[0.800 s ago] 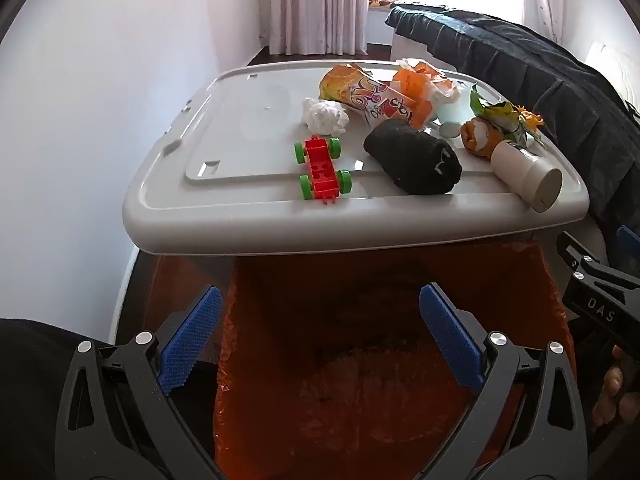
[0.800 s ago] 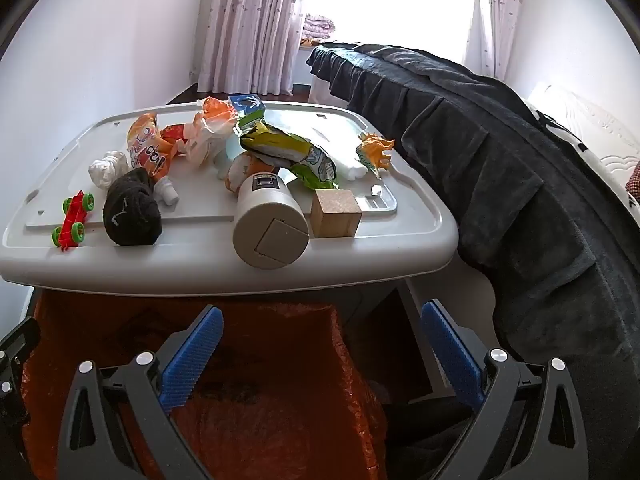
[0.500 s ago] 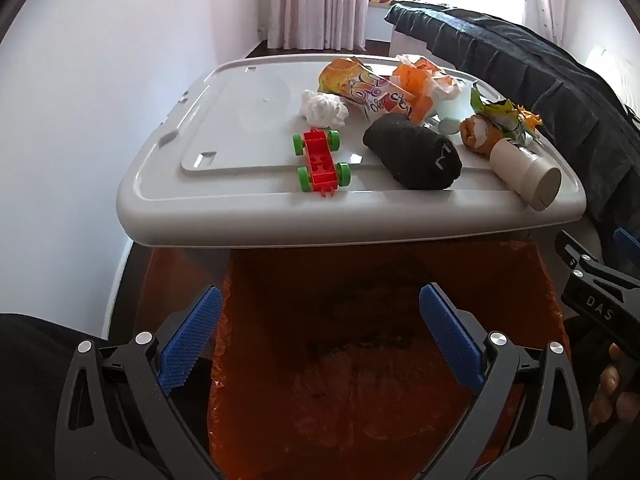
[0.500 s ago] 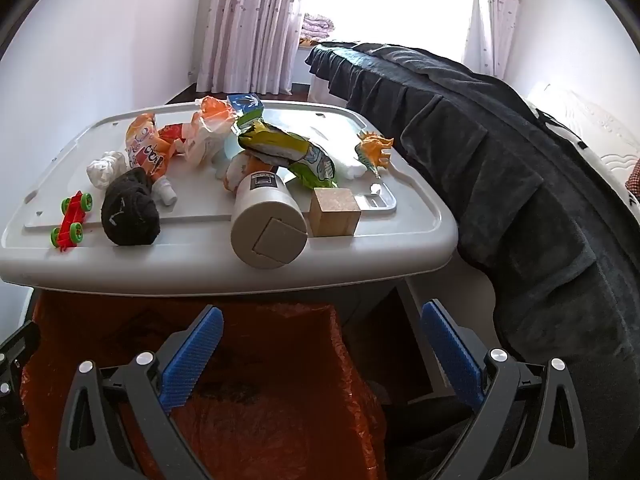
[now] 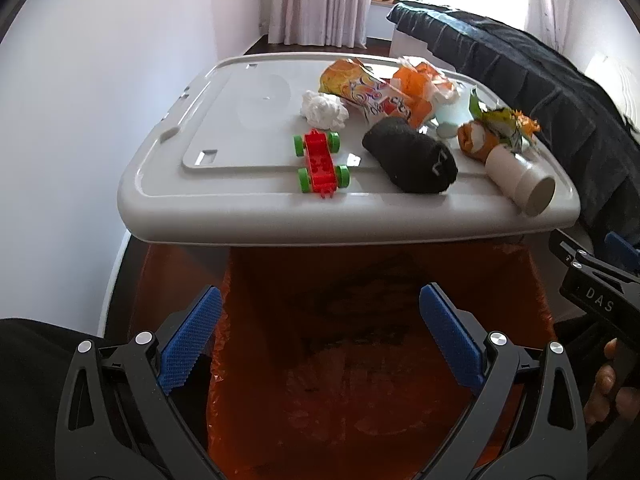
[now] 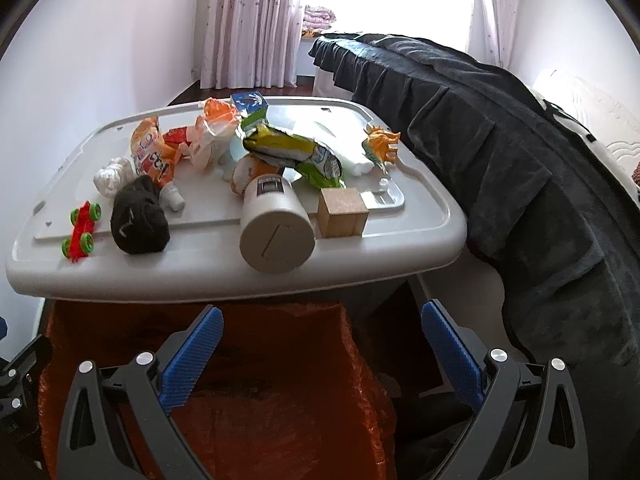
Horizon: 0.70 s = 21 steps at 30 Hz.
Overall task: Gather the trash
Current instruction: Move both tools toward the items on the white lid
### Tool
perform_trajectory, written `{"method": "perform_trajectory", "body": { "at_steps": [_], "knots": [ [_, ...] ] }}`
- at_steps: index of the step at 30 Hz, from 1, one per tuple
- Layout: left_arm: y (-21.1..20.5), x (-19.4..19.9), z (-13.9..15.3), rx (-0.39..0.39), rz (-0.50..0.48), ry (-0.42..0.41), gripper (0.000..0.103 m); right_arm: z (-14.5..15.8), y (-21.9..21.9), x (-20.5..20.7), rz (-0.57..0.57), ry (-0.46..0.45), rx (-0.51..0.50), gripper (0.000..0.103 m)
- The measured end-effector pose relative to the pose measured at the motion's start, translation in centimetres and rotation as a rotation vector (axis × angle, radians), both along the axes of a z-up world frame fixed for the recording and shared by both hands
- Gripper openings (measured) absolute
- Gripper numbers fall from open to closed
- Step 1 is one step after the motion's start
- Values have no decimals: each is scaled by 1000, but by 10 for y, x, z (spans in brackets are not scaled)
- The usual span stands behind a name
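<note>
1. Hovering over the orange bin bag (image 5: 380, 360), the left gripper (image 5: 320, 344) is spread wide and holds nothing; the right gripper (image 6: 320, 354) likewise.
2. Trash lies ahead on the grey lid (image 5: 248, 208): the crumpled tissue (image 5: 324, 110) far left, wrappers (image 6: 296, 152) far right.
3. I judge the tissue nearer the left gripper.

The pale grey surface (image 6: 432, 216) carried a red toy car (image 5: 320, 165) with green wheels, a black rolled sock (image 5: 410, 160) with a small white mark, a white crumpled tissue (image 5: 323, 109) and a beige cylindrical bottle (image 6: 276, 228). An orange printed wrapper (image 5: 360, 88), a yellow-green wrapper (image 6: 296, 150) and a tan wooden cube (image 6: 342, 218) lay alongside. The bin liner (image 6: 280, 380) was orange-red; both tongs, left (image 5: 320, 350) and right (image 6: 320, 356), were black with blue textured pads.
</note>
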State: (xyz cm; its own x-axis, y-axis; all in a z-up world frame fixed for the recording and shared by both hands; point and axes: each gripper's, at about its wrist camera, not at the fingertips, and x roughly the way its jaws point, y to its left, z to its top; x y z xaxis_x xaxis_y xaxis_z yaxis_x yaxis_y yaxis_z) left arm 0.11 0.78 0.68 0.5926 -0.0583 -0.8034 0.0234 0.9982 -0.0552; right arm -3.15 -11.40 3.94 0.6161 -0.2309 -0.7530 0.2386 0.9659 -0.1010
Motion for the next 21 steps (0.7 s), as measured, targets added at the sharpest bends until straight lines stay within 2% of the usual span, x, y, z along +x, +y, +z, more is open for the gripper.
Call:
{"method": "perform_trajectory", "body": {
  "at_steps": [7,11,15,21],
  "knots": [
    [3,10,15,-12,-4,17,97,23,-1,14,22,2,31,98],
    [7,21,16,-53,5,41,97,30,-1,26,28,-2,18,98],
    [9,24,12,-72,29,25,97,33,-4,35,23,-16,21,98],
    [3,26,3,-2,38,-24,97,27,-4,39,16,-37,37,98]
  ]
}}
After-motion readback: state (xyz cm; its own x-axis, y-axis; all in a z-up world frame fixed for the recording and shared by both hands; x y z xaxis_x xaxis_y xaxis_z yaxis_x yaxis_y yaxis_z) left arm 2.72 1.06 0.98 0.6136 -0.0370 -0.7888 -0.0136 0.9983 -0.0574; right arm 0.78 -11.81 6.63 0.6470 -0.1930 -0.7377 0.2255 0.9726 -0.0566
